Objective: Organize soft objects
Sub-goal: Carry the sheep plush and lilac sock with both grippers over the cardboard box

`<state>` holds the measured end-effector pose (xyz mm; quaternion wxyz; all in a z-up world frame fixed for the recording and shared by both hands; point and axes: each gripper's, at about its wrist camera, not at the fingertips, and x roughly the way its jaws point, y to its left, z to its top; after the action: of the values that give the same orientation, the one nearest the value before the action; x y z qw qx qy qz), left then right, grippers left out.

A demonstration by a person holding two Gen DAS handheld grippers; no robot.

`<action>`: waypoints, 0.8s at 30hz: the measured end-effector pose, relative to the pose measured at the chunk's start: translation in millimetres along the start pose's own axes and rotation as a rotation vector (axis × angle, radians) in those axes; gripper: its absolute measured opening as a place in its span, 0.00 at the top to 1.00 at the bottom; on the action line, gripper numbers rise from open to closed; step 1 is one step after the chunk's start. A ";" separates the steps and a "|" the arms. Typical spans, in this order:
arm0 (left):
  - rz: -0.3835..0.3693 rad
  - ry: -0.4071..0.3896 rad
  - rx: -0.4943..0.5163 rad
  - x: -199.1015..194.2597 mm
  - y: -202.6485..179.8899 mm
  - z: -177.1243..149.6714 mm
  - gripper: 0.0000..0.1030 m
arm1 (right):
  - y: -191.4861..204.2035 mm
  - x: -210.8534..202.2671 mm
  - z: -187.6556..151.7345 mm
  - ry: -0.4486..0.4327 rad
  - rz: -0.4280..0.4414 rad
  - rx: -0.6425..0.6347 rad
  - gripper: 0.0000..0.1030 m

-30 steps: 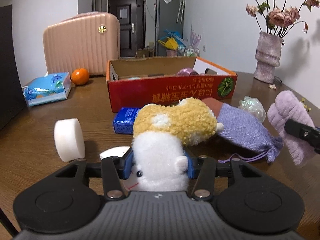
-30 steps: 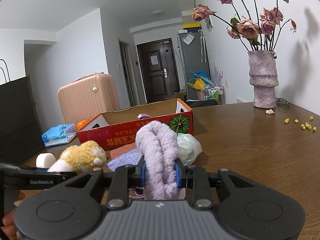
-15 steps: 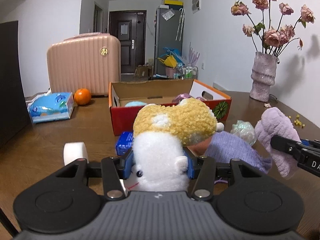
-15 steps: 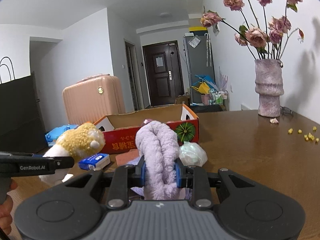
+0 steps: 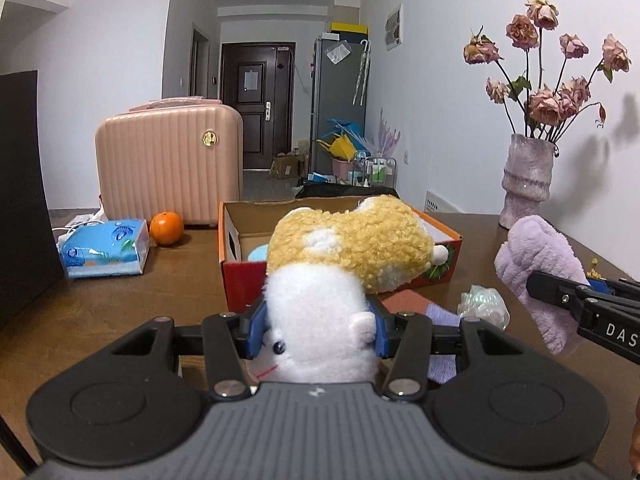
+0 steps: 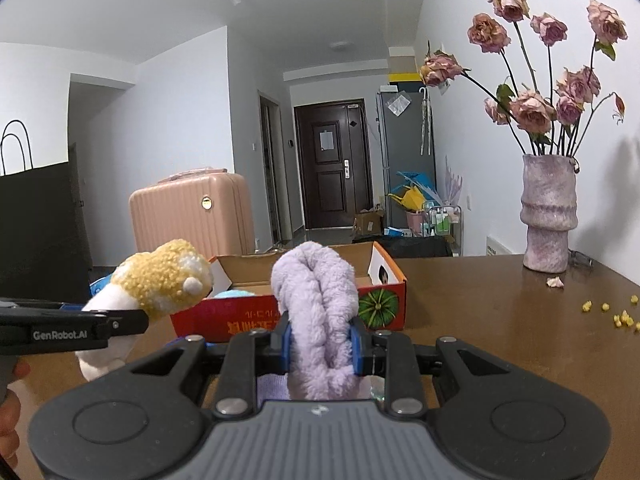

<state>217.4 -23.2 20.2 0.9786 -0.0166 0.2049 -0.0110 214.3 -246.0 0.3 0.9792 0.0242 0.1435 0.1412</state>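
Note:
My left gripper (image 5: 316, 330) is shut on a white and yellow plush toy (image 5: 348, 252), held above the brown table with its curly yellow end toward the red cardboard box (image 5: 240, 276). My right gripper (image 6: 319, 346) is shut on a folded fluffy lilac cloth (image 6: 316, 300), also off the table in front of the red cardboard box (image 6: 384, 304). In the left wrist view the lilac cloth (image 5: 536, 256) hangs at the right. The plush toy (image 6: 160, 284) shows at the left of the right wrist view. A light blue soft thing (image 5: 256, 254) lies inside the box.
On the table lie a lilac pouch (image 5: 438, 314), a shiny plastic wad (image 5: 484, 306), a tissue pack (image 5: 104, 248) and an orange (image 5: 166, 228). A pink suitcase (image 5: 168, 164) stands behind. A vase of dried roses (image 6: 548, 216) sits at the right, with yellow crumbs (image 6: 622, 316) nearby.
Both grippers have risen with their loads, so the table objects sit lower in view. The white roll and blue packet near the left gripper have dropped out of sight behind it.

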 end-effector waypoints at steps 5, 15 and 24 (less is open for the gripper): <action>0.004 -0.012 -0.003 4.1 -0.7 9.4 0.51 | 1.7 7.9 9.5 -0.012 -0.003 -0.010 0.75; 0.007 -0.033 -0.015 17.8 -0.1 27.2 0.51 | 0.2 31.5 28.9 -0.033 -0.001 -0.029 0.75; 0.011 -0.042 -0.040 39.9 -2.3 41.4 0.51 | -3.2 57.2 40.2 -0.048 -0.003 -0.026 0.75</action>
<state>270.6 -25.5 42.1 0.9822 -0.0354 0.1845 -0.0013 279.4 -233.1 22.9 0.9828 0.0147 0.1184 0.1409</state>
